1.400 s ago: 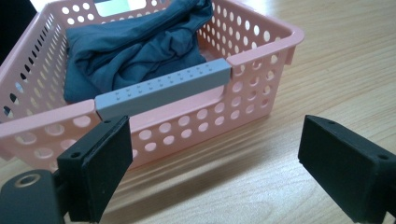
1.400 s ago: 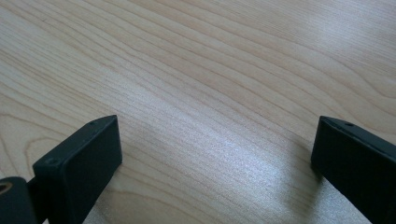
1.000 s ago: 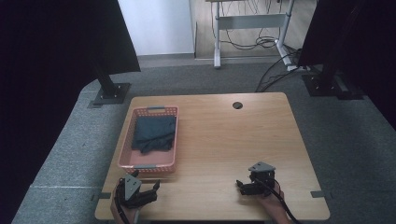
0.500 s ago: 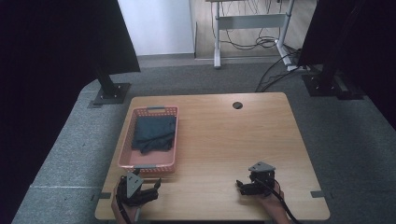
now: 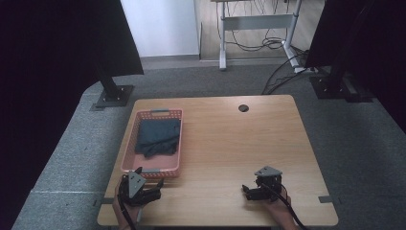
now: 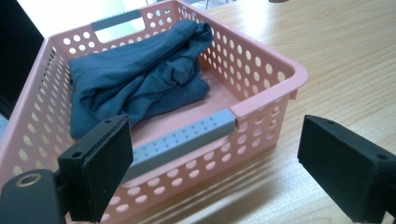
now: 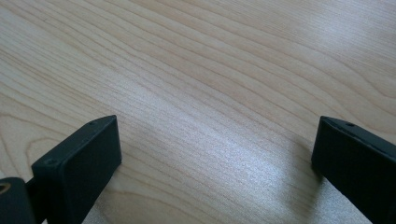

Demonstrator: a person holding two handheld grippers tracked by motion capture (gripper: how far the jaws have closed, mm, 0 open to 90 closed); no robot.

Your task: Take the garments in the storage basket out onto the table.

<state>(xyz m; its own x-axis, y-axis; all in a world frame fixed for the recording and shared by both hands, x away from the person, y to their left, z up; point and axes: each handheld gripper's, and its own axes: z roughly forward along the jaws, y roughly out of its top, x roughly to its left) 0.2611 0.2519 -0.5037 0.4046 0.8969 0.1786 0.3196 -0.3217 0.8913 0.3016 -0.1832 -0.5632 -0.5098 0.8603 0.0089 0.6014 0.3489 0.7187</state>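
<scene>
A pink perforated basket [image 5: 152, 143] holding a crumpled dark blue cloth [image 5: 158, 136] sits on the left of the wooden tabletop [image 5: 230, 143], just beyond the spread left gripper [image 5: 143, 188], while the right gripper [image 5: 253, 190], also spread, rests well apart near the front edge.

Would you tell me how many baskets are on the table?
1: the pink basket sits at the table's left side, holding dark blue cloth, just beyond the left gripper.

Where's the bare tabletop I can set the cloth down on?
Free: the wood between the pink basket and the table right edge, from the cable hole down to the right gripper. Crowded: the left strip, taken by the basket holding the dark cloth, left gripper at its near end.
</scene>
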